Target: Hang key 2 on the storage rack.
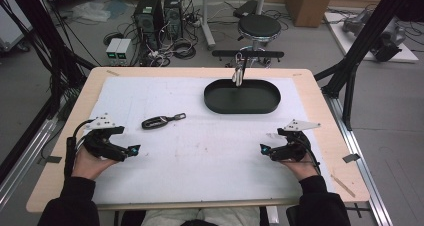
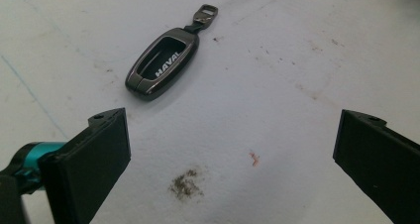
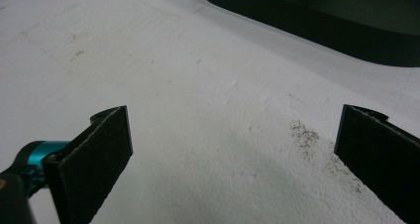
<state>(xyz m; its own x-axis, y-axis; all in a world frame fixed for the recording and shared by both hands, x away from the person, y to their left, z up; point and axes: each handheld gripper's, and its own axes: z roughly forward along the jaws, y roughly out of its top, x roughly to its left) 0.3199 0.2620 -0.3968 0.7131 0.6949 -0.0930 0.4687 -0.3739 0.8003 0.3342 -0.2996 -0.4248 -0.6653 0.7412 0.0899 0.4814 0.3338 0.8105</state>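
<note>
Black sleeves cover both forearms; each black gripper, left gripper [image 1: 134,150] and right gripper [image 1: 263,149], carries teal fittings, a grey three-cornered plate and a trailing black cable.

I see a wooden surface [image 1: 320,116] covered by a white sheet [image 1: 200,156]; on it lie a dark key fob [image 1: 159,121] and a black oval tray [image 1: 242,105].

The person's left hand-held gripper [image 1: 131,150] sits at the lower left of the high view, jaws spread wide and holding nothing. The right hand-held gripper [image 1: 265,150] mirrors it at lower right, likewise wide apart, both forearms in dark sleeves
</note>
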